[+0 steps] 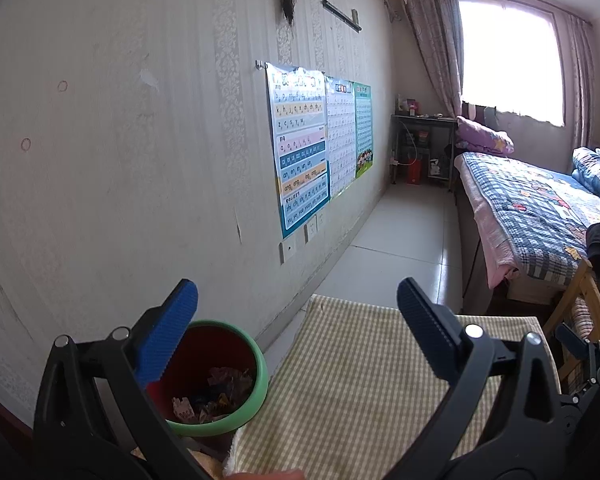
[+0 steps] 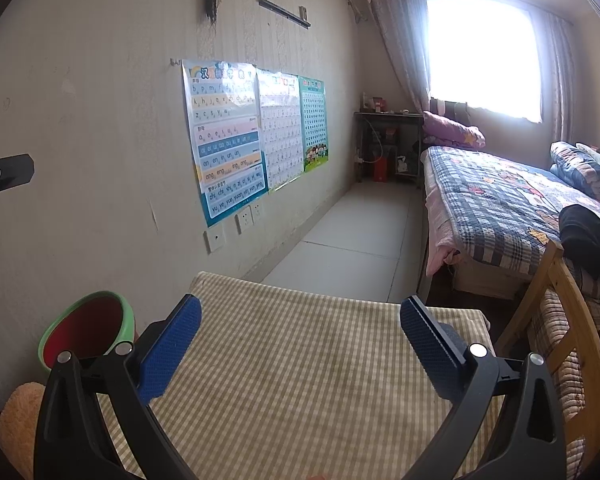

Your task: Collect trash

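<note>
Both grippers hold nothing, jaws spread wide. The trash bin (image 1: 220,380), paper scraps inside, sits lower left beside the checked surface (image 2: 308,380), nearer the left gripper (image 1: 296,320) than the right gripper (image 2: 300,336).

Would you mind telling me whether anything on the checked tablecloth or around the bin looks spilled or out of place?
Nothing stands out. The crumpled wrappers lie inside the green-rimmed bin, which stands upright beside the checked tablecloth; no litter shows on the cloth.
</note>
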`<move>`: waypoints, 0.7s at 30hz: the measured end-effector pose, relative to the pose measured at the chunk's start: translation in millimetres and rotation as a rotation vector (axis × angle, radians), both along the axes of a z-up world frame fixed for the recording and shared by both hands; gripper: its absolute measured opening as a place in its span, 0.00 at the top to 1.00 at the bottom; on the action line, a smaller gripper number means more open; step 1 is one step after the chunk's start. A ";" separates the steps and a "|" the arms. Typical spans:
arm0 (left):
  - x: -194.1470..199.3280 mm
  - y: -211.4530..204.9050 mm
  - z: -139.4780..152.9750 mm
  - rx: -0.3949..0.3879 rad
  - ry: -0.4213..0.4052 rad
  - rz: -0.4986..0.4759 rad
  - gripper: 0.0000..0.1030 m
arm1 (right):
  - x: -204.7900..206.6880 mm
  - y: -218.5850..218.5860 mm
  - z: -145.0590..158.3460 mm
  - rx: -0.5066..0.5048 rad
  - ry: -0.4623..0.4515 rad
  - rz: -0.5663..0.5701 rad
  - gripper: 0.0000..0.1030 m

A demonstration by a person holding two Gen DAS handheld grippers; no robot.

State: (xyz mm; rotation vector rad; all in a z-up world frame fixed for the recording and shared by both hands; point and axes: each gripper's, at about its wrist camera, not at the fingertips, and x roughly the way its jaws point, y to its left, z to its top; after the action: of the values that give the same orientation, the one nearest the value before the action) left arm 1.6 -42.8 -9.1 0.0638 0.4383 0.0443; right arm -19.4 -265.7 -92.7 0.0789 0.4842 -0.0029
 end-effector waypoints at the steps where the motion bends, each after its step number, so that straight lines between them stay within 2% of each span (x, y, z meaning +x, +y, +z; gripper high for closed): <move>1: -0.1 0.6 -0.5 -0.001 0.001 0.001 0.05 | 0.1 -0.7 -0.7 0.000 0.002 0.000 0.07; 15: 2.9 1.0 -3.4 -0.012 0.019 0.006 0.05 | 5.1 -3.5 -7.5 0.003 0.042 0.004 0.07; 17: 4.2 0.9 -6.7 -0.008 0.028 0.007 0.05 | 10.0 -5.4 -14.9 0.005 0.083 -0.005 0.07; 19: 7.3 3.3 -12.8 -0.017 0.050 0.004 0.05 | 20.4 -10.1 -32.2 0.003 0.171 -0.028 0.07; 21: 12.8 9.5 -22.8 -0.038 0.091 0.003 0.05 | 29.2 -20.8 -61.5 -0.008 0.252 -0.081 0.07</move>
State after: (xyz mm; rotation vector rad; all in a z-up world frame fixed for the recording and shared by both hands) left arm 14.4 -33.3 -31.9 0.0281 0.5299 0.0362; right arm 9.8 -286.5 -154.2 0.0908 0.7326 -0.0954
